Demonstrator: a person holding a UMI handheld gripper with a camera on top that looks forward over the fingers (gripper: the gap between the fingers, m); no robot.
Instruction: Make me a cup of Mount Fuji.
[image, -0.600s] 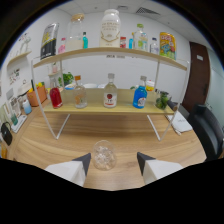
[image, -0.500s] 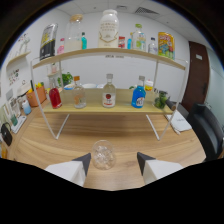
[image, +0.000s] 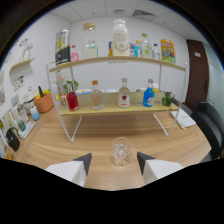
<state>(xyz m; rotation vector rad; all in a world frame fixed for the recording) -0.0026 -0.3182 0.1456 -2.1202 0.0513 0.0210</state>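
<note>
The gripper (image: 114, 162) is held above a wooden worktop (image: 165, 145), jaws released, with a wide gap between the two pale fingers (image: 67, 171). An empty clear glass (image: 121, 151) stands upright on the worktop between the fingertips and slightly ahead of them; clearance is visible on both sides, so neither finger touches it. Beyond the glass stands a two-tier white wire shelf (image: 76, 131). The lower tier carries, from left to right, a red bottle (image: 72, 99), a clear bottle (image: 97, 96), a clear bottle with a red label (image: 124, 95) and a blue bottle (image: 148, 95), all upright and spaced apart, with dark green items (image: 168, 98) at the right end. The upper tier holds a dark container (image: 62, 46), a tall clear jar (image: 89, 41), a large white bottle (image: 120, 38), several small bottles and a colourful box (image: 168, 50). To the left of the shelf, an orange pot (image: 44, 102) stands on the worktop. Folded white cloth (image: 184, 119) lies on the worktop to the right of the shelf, with a dark chair (image: 211, 123) beside it.
</note>
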